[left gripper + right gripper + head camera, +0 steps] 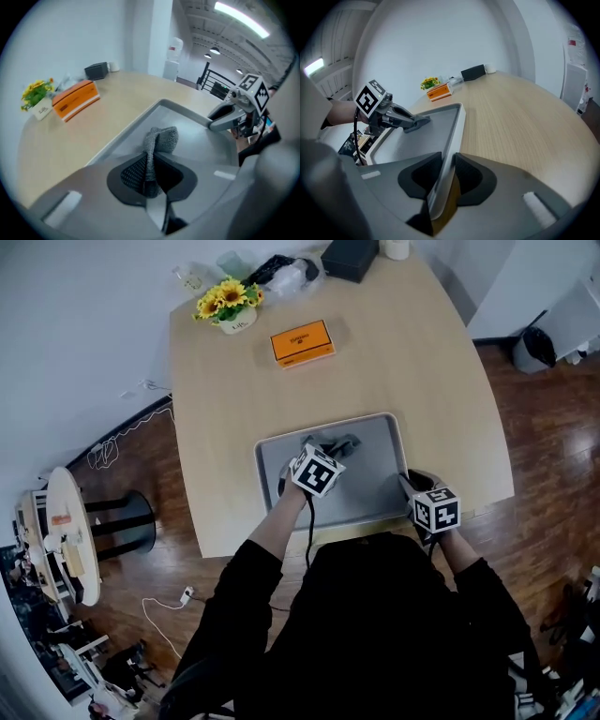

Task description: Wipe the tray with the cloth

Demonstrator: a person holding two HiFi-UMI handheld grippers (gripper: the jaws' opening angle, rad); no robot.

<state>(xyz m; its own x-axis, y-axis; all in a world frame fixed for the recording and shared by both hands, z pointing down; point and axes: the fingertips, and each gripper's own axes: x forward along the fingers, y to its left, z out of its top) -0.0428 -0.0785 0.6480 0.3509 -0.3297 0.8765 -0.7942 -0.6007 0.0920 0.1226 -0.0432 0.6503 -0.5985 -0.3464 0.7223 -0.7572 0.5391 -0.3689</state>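
A grey tray (375,474) lies near the front edge of the wooden table. My left gripper (330,448) reaches over the tray and is shut on a grey knitted cloth (343,442). In the left gripper view the cloth (161,138) is pinched between the pads of the left gripper (150,172), and its free end rests on the tray floor (201,150). My right gripper (410,484) is shut on the tray's right rim, and that rim (457,124) runs straight between the jaws of the right gripper (443,180). The left gripper (412,123) shows over the tray there too.
Towards the back of the table (422,362) lie an orange box (302,342), a pot of yellow flowers (228,304), a black box (349,257) and a plastic-wrapped bundle (286,273). The table's front edge runs just below the tray. Wooden floor surrounds the table.
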